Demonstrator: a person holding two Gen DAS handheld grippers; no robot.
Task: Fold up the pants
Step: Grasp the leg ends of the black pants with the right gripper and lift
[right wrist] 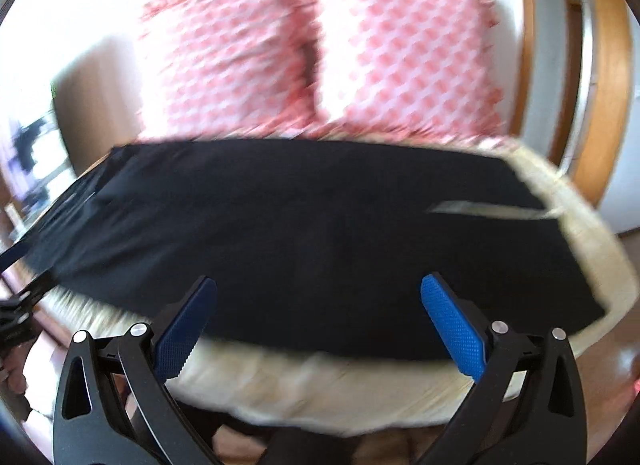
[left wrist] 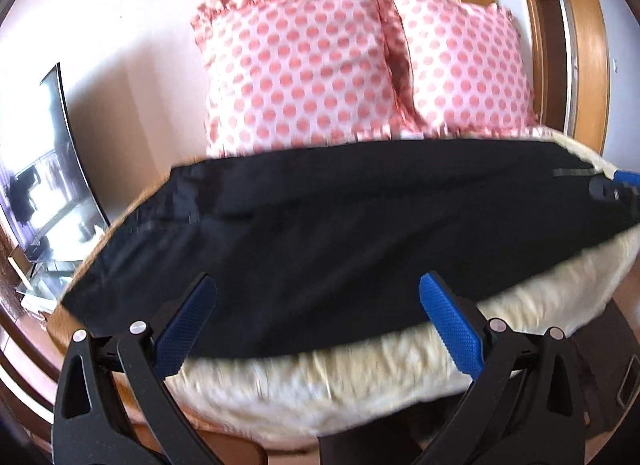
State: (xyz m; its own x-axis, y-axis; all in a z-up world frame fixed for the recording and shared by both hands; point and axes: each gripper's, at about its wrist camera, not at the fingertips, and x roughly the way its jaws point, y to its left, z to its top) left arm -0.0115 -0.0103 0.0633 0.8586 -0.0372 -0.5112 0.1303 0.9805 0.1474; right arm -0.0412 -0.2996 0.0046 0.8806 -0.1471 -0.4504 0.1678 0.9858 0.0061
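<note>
Black pants (left wrist: 320,233) lie flat, stretched left to right, across a cream fluffy cover (left wrist: 320,389). My left gripper (left wrist: 318,285) is open over the pants' near edge, with nothing between its blue pads. In the right wrist view the same pants (right wrist: 304,241) fill the middle, and my right gripper (right wrist: 318,287) is likewise open just above their near edge, holding nothing. The tip of the right gripper (left wrist: 612,185) shows at the far right of the left wrist view. Part of the left gripper (right wrist: 24,297) shows at the left edge of the right wrist view.
Two pink polka-dot pillows (left wrist: 300,65) lean against the wall behind the pants. A curved dark screen (left wrist: 48,161) stands at the left. A wooden door frame (left wrist: 588,57) is at the right. The cream cover's front edge (right wrist: 320,393) drops off toward me.
</note>
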